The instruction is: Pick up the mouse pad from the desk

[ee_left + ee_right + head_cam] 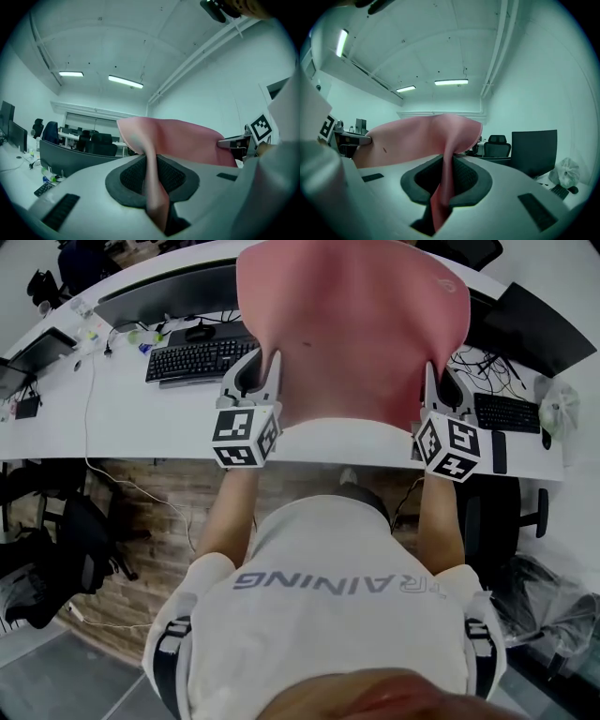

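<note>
The pink mouse pad (352, 324) hangs stretched between both grippers, raised well above the white desk (131, 423). My left gripper (268, 367) is shut on the pad's left edge. My right gripper (435, 381) is shut on its right edge. In the left gripper view the pad (183, 140) runs down as a pinched fold between the jaws of the left gripper (155, 190), and the right gripper (241, 140) shows at the pad's far corner. In the right gripper view the pad (417, 136) is pinched the same way in the right gripper (444, 185). The pad hides part of the desk behind it.
A black keyboard (199, 357) and a monitor (173, 294) stand on the desk at the left. A second keyboard (506, 412), a dark monitor (536, 326) and a white bag (560, 407) are at the right. Office chairs (56, 554) stand on the floor at the left.
</note>
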`<state>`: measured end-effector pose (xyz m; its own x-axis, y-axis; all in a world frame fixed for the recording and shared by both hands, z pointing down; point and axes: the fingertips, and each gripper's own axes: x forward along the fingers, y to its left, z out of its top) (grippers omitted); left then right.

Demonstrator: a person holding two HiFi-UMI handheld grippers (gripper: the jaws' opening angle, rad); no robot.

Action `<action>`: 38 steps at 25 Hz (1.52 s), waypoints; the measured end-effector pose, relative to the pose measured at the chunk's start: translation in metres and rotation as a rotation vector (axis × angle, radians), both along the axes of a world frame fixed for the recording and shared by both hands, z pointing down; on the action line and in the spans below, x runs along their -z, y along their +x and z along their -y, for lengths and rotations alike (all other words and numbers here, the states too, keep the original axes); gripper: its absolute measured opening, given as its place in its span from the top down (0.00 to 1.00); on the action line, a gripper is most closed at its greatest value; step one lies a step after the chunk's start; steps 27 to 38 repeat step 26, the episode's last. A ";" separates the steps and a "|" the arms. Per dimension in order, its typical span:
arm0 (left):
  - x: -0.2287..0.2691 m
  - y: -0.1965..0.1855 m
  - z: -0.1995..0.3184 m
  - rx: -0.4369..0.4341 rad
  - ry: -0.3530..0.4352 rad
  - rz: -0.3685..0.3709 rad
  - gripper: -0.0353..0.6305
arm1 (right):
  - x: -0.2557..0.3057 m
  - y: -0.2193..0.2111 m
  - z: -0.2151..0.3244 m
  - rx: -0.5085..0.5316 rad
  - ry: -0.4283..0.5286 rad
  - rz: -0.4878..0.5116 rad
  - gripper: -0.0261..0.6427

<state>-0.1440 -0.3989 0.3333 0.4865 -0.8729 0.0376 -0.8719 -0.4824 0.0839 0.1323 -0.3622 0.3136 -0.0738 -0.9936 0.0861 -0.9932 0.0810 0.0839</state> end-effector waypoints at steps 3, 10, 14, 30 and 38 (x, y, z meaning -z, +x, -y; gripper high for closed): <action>0.011 -0.003 -0.004 0.000 0.028 -0.015 0.82 | 0.011 -0.003 -0.005 -0.004 0.028 -0.009 0.87; 0.018 -0.004 -0.006 0.008 0.056 -0.029 0.82 | 0.020 -0.005 -0.008 -0.005 0.059 -0.008 0.87; 0.018 -0.007 -0.005 0.015 0.057 -0.031 0.82 | 0.019 -0.009 -0.006 0.003 0.056 0.004 0.87; 0.021 -0.009 -0.008 0.017 0.068 -0.032 0.82 | 0.026 -0.015 -0.008 0.032 0.069 0.010 0.87; 0.021 -0.009 -0.008 0.017 0.068 -0.032 0.82 | 0.026 -0.015 -0.008 0.032 0.069 0.010 0.87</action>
